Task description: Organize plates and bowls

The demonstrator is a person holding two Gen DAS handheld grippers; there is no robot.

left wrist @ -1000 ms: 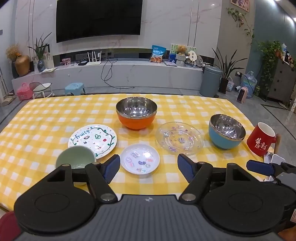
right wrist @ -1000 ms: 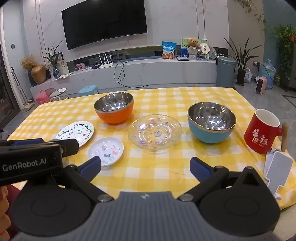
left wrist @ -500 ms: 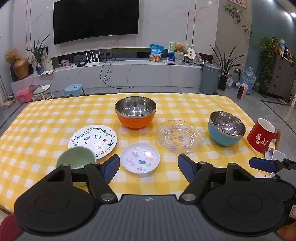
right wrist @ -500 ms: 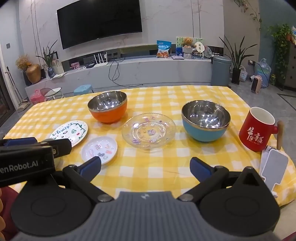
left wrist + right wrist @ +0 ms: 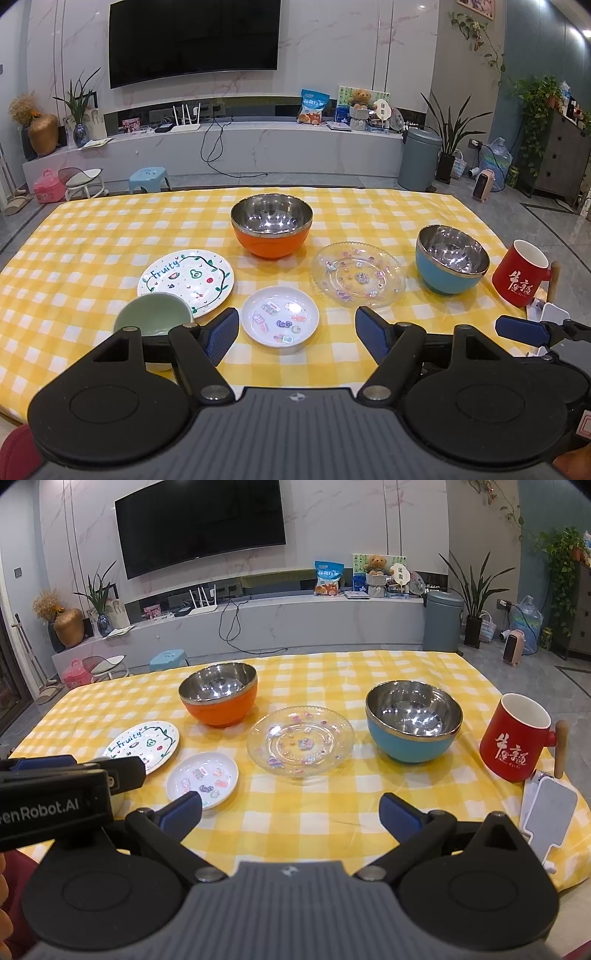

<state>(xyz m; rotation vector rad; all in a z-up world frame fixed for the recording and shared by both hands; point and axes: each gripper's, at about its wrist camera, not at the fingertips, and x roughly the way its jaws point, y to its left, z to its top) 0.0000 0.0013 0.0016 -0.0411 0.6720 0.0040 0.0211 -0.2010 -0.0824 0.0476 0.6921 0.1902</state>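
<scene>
Nothing is held yet. The left hand-held gripper (image 5: 295, 328) is spread wide and empty above the near edge of the bench (image 5: 74, 240), and the right hand-held gripper (image 5: 291, 812) is likewise wide open with nothing between its pads.

Six dishes are spread over the checked cloth. A green bowl (image 5: 151, 317) sits nearest the near edge toward the left, with its rim seemingly over the edge of the fruit plate (image 5: 186, 278). A small plate (image 5: 280, 315) lies just right of them. The glass plate (image 5: 357, 274) is set in the middle, between the orange bowl (image 5: 271, 230) toward the far edge and the blue bowl (image 5: 451, 258) toward the right edge. A red mug (image 5: 521, 277) stands close to the right edge.

Trouble is most likely with the flat plates: a thin rim could slip from the pads. The steel-lined bowls may be pushed along the cloth rather than gripped. The mug could be knocked off if the right hand-held gripper is swung wide.
</scene>
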